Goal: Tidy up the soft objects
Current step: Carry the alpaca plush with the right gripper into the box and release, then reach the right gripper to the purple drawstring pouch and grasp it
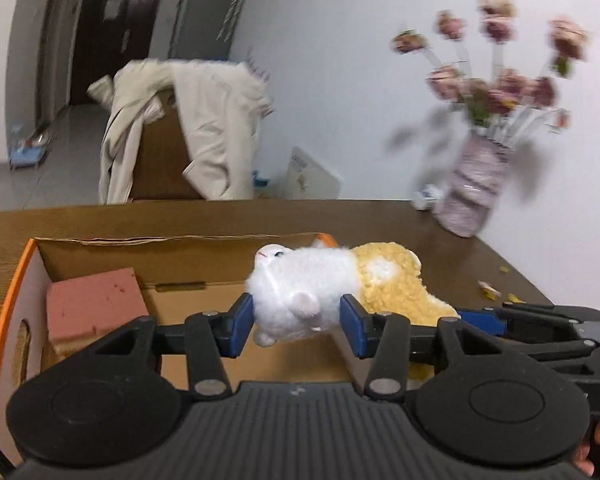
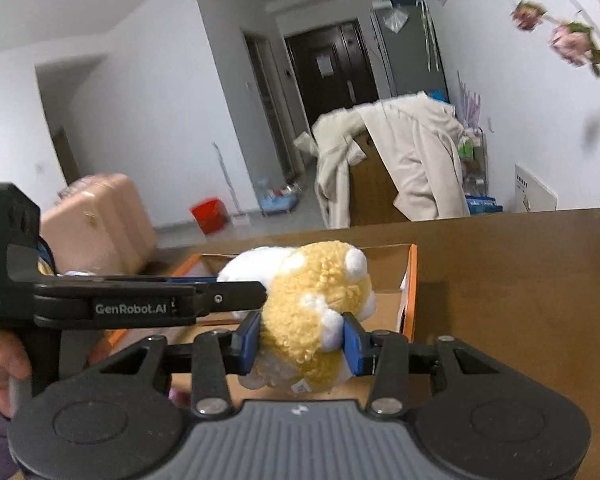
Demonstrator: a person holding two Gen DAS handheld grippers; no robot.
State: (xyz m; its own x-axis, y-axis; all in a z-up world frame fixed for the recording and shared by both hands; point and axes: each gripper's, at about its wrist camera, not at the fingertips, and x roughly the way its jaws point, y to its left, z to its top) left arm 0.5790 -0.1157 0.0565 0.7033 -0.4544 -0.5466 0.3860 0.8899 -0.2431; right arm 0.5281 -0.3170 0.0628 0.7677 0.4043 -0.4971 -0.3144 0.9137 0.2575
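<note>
Only the left wrist view shows the pink foam block [image 1: 94,306] boxed left of the left gripper [image 1: 296,322], which, level like the right gripper [image 2: 302,338], clamps the white-and-yellow fluffy plush toy [image 1: 300,286].

Plush [image 1: 300,292] above box [image 1: 220,264]; block [image 1: 94,304] in box, left.

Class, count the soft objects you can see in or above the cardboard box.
2. The plush toy is held above the box by both tools; the pink sponge block sits in the box's left corner. More may be hidden.
</note>
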